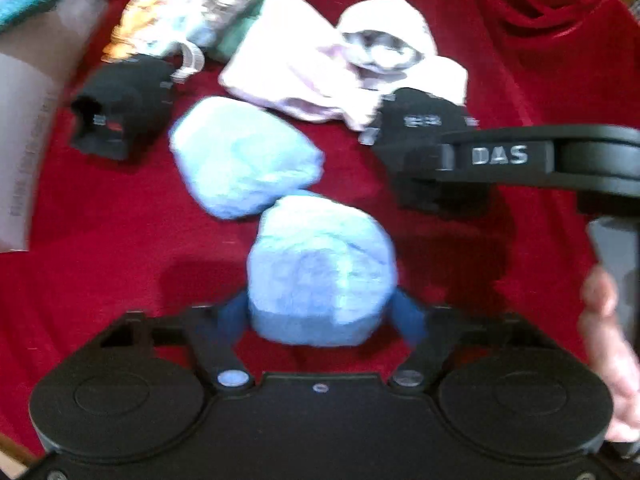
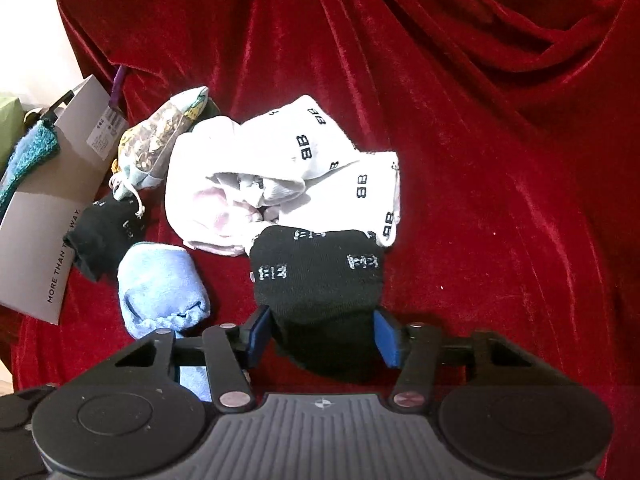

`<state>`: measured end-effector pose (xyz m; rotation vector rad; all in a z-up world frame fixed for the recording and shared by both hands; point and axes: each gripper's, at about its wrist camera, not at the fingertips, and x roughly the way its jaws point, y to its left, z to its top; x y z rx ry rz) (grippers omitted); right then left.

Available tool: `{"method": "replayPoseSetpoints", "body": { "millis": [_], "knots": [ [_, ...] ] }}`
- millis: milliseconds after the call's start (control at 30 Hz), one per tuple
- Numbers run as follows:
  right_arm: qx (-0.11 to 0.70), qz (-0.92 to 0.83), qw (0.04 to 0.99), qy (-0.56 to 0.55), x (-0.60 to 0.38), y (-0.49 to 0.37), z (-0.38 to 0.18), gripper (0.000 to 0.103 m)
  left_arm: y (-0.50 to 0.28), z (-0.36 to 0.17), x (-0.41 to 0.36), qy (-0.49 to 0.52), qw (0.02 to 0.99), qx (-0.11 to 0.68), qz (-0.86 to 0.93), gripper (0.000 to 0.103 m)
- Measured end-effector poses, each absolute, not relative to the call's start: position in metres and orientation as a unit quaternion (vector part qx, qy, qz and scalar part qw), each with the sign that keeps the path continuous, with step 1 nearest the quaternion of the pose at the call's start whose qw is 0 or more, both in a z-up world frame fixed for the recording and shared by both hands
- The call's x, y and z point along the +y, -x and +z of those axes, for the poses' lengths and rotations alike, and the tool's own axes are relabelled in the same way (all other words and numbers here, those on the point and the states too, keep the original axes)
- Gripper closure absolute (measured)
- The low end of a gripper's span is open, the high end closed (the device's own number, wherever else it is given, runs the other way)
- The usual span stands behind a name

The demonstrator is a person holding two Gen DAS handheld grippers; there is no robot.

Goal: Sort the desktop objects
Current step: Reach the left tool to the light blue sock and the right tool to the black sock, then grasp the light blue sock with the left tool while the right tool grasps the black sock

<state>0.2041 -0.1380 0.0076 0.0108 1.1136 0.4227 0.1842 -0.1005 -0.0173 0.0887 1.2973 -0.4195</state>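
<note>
In the left wrist view my left gripper (image 1: 320,320) is shut on a light blue rolled sock (image 1: 320,276), its blue pads (image 1: 232,316) pressing both sides. A second light blue sock roll (image 1: 244,156) lies just beyond on the red cloth. In the right wrist view my right gripper (image 2: 320,336) is shut on a black rolled sock with white logos (image 2: 316,276), which its blue pads (image 2: 386,338) squeeze. That black sock (image 1: 420,124) also shows in the left view, under the right gripper's black body (image 1: 500,156). Another black sock (image 2: 104,232) lies at the left.
A heap of white and pink socks (image 2: 288,172) sits behind the black roll, with a patterned drawstring pouch (image 2: 164,136) beyond it. A grey printed card (image 2: 40,220) and teal knitwear (image 2: 32,148) border the left. Folded red velvet (image 2: 500,160) covers the right. A hand (image 1: 612,340) shows at the right.
</note>
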Motion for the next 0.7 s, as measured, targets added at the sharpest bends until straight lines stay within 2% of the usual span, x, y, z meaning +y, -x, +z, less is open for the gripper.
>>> {"method": "replayPoseSetpoints", "body": {
  "millis": [167,700],
  "knots": [
    [0.528,0.200,0.825,-0.014,-0.142,-0.202,0.013,0.051,-0.185,-0.004,-0.101,-0.051,0.780,0.591,-0.202,0.050],
    [0.544,0.202,0.813,-0.045,-0.151,-0.179,0.069,0.051,-0.186,0.061,-0.031,-0.043,0.804,0.578,-0.130,0.050]
  ]
}}
